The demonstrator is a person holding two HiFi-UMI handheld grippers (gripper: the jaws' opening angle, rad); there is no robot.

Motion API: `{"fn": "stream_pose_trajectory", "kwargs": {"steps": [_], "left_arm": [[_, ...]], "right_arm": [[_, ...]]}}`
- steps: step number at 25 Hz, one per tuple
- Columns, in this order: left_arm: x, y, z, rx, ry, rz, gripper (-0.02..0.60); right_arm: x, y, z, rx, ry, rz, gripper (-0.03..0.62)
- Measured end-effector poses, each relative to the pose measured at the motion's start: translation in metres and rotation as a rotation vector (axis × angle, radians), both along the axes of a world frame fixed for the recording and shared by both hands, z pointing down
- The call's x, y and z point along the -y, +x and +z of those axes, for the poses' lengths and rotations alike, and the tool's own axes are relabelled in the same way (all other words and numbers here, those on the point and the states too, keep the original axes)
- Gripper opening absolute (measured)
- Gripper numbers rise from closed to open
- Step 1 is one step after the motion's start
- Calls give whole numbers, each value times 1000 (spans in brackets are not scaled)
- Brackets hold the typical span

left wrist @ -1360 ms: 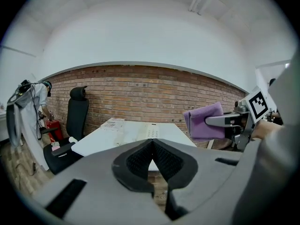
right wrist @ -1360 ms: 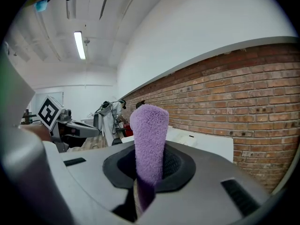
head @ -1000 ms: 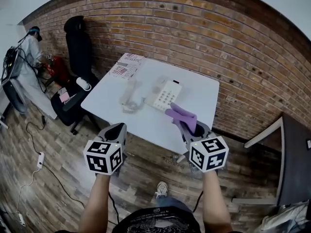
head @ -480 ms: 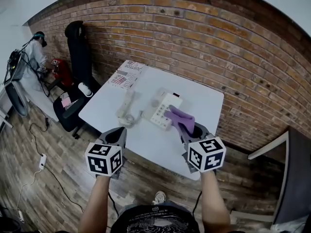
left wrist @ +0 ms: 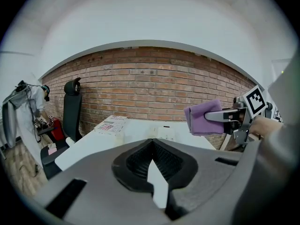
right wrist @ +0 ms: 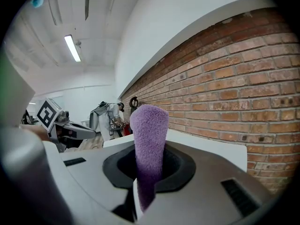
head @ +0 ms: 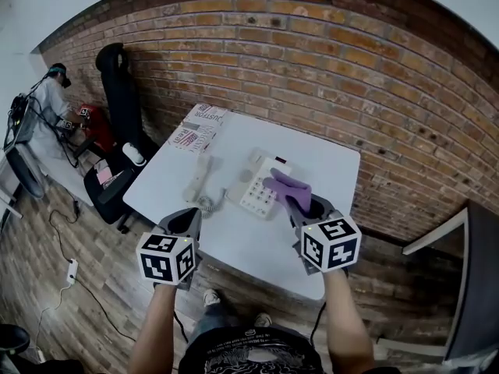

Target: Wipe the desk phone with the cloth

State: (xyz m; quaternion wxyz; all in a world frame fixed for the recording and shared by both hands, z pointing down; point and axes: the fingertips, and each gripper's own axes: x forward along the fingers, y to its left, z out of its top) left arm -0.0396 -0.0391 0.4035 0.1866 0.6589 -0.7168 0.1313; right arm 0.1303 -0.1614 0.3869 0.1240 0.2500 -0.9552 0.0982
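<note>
Head view looks steeply down on a white square table [head: 331,158] set against a red brick wall [head: 327,61]. The right gripper [head: 295,201] is clamped on a folded purple fleecy cloth [head: 286,187], which sticks out forward past its jaw tips. The right gripper view shows the same: both jaws pressed onto the cloth [right wrist: 150,125], which stands up as a rounded tongue.

Directly ahead of the right gripper and partly under the cloth sits the white push-button desk phone [head: 260,188]. The cloth overlaps the phone's right edge, and whether the two touch cannot be told. The phone's white handset [head: 198,179] lies off the cradle, ahead of the left gripper [head: 187,215], with its coiled white cord [head: 209,203] trailing between handset and phone.

The left gripper hangs at the table's near edge with its jaw tips together and nothing between them, as the left gripper view [left wrist: 152,146] confirms. To that gripper's right, the same view catches the cloth [left wrist: 204,117] and the right gripper [left wrist: 224,116].

Beyond the handset, at the far left corner from the left gripper, lies a printed red-and-white booklet [head: 200,126]. Off to the left of both grippers stand a black office chair [head: 119,80] and a person [head: 48,92].
</note>
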Motion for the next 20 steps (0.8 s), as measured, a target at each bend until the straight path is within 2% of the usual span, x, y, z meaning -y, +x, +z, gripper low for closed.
{"fn": "stream_pose_trajectory", "kwargs": {"steps": [6,12,20], "left_arm": [[36,-17,12,-24,3,73,6],[78,-49,25,-51,-2,156,6],[122,-78,36,-75,-20,268,6]], "right_arm": [[25,-13,9,-62,29,58,44],[59,-27,19,-114,21,141,44],[103,-40,30,-252,51,237,44]]}}
